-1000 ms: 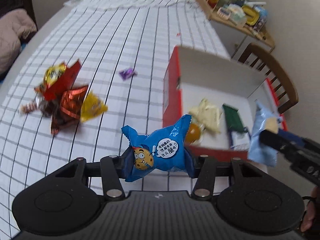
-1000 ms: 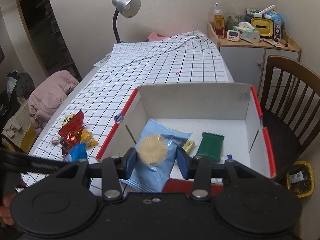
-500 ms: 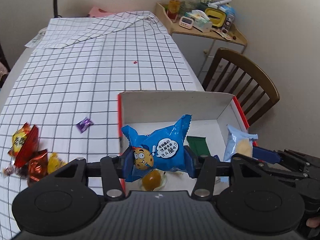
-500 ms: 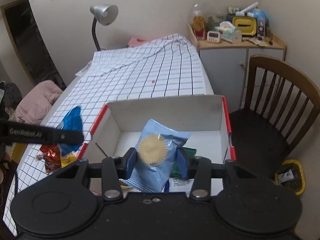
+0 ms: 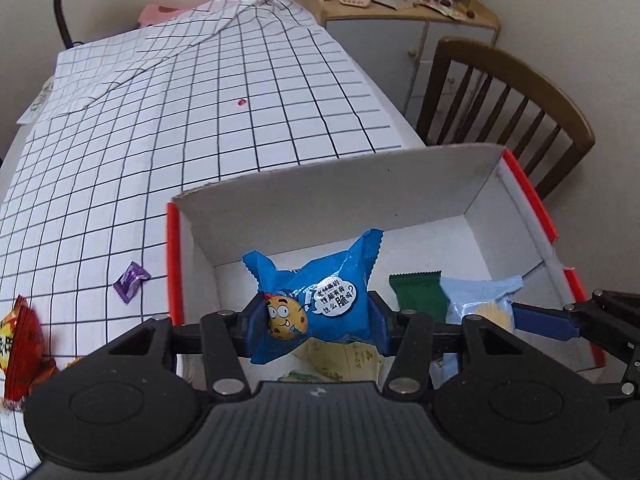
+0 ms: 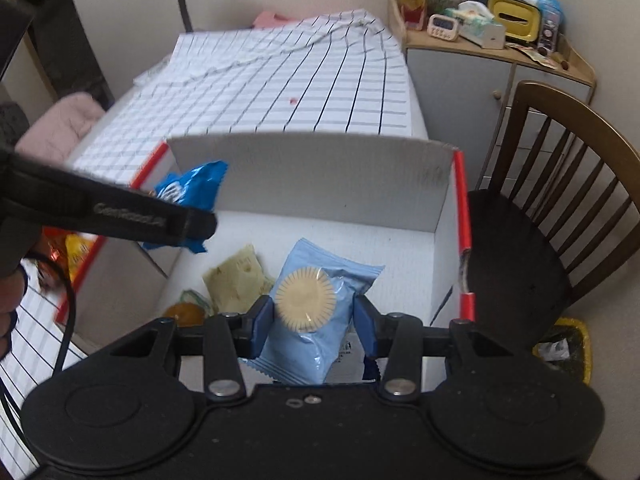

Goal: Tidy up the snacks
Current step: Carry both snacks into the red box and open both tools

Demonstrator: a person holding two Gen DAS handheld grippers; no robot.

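My left gripper (image 5: 316, 322) is shut on a dark blue cookie packet (image 5: 320, 292) and holds it over the left part of the white box with red edges (image 5: 360, 200). My right gripper (image 6: 314, 320) is shut on a light blue biscuit packet (image 6: 320, 320) and holds it over the box's right part (image 6: 312, 172). The dark blue packet (image 6: 188, 196) and the left gripper's finger (image 6: 120, 216) also show in the right wrist view. On the box floor lie a green packet (image 5: 418, 292), a pale yellow packet (image 6: 236, 278) and an orange sweet (image 6: 184, 314).
On the checked tablecloth (image 5: 200, 120) left of the box lie a purple sweet (image 5: 131, 282) and a heap of red and yellow snack packets (image 5: 20, 344). A wooden chair (image 5: 508, 108) stands right of the table. A cluttered cabinet (image 6: 480, 32) is behind it.
Both grippers have moved forward and to the right over the box, each still holding its packet. The snack heap on the cloth has slid to the left edge of the left wrist view.
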